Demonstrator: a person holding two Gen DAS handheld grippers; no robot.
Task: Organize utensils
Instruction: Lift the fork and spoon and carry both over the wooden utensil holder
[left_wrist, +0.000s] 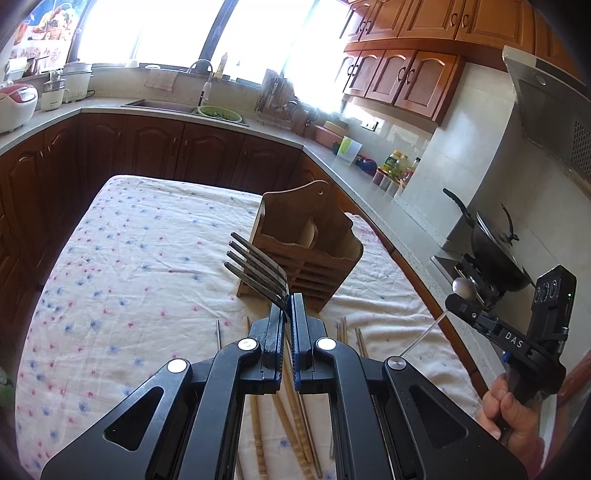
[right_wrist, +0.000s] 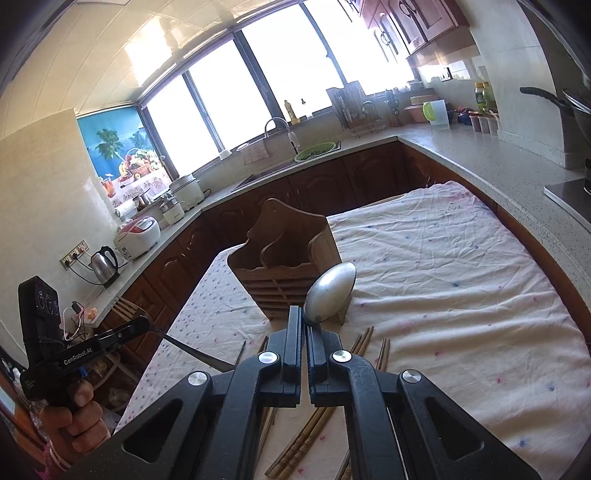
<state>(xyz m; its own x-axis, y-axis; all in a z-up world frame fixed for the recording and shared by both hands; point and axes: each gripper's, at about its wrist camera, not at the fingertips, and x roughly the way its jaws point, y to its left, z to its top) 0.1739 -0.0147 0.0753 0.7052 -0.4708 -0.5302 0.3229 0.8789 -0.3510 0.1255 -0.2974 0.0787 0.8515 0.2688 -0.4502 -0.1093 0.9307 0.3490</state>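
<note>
My left gripper (left_wrist: 289, 299) is shut on a metal fork (left_wrist: 256, 266), tines pointing up and left, held above the table in front of the wooden utensil holder (left_wrist: 317, 236). My right gripper (right_wrist: 306, 314) is shut on a metal spoon (right_wrist: 330, 291), bowl raised in front of the same holder (right_wrist: 284, 266). The right gripper with its spoon also shows at the right of the left wrist view (left_wrist: 461, 295). The left gripper with the fork shows at the left of the right wrist view (right_wrist: 136, 325). Several wooden chopsticks (left_wrist: 291, 406) lie on the cloth beneath both grippers.
The table carries a white floral cloth (left_wrist: 129, 258). Brown kitchen cabinets (left_wrist: 159, 147) and a grey counter (left_wrist: 376, 188) surround it. A wok on a stove (left_wrist: 495, 254) stands to the right. A sink with a green colander (left_wrist: 219, 112) is at the back.
</note>
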